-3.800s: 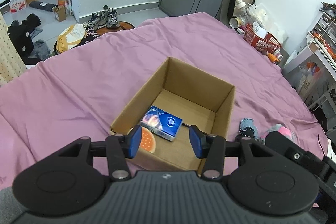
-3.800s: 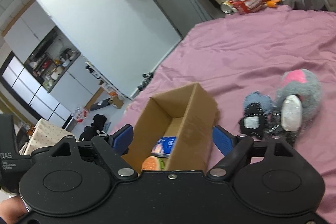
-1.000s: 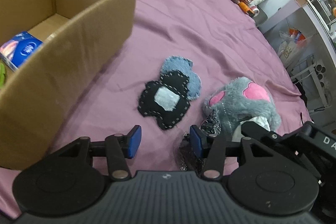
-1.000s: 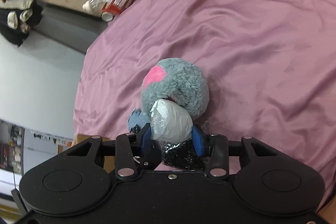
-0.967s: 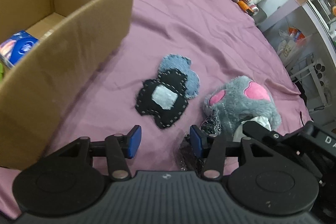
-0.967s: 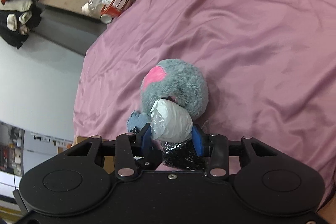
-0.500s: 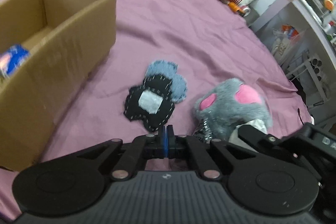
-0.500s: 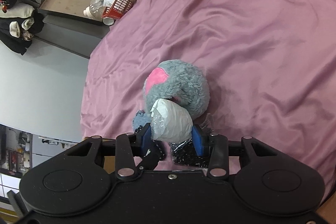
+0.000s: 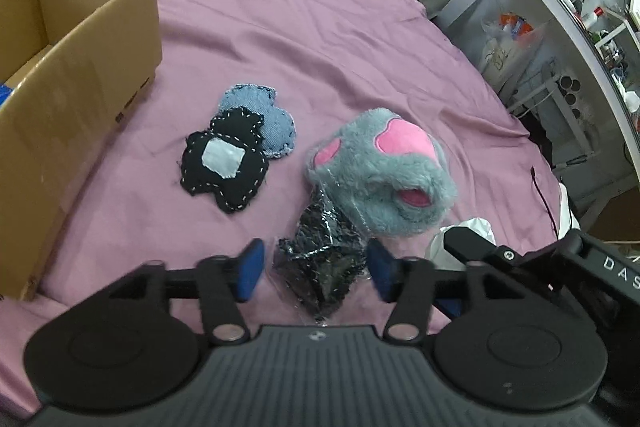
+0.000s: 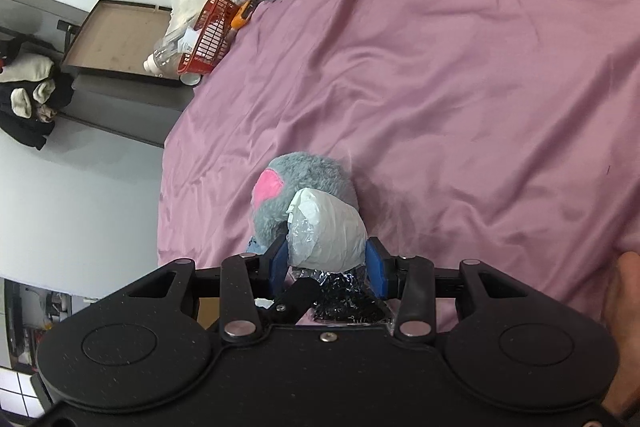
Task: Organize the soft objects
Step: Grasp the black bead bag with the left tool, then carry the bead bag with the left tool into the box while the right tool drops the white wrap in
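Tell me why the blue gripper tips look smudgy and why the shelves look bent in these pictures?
Left wrist view: the left gripper tips are motion-blurred because its jaws have just been opening, with the black plastic bag between them; the fisheye lens curves the shelves. Right wrist view: the right gripper looks sharp, clamped on the white bundle.

From my left cam: box (image 9: 76, 67) left, patches (image 9: 236, 151) beside it, plush paw (image 9: 380, 167) right, bagged item (image 9: 324, 255) in front.
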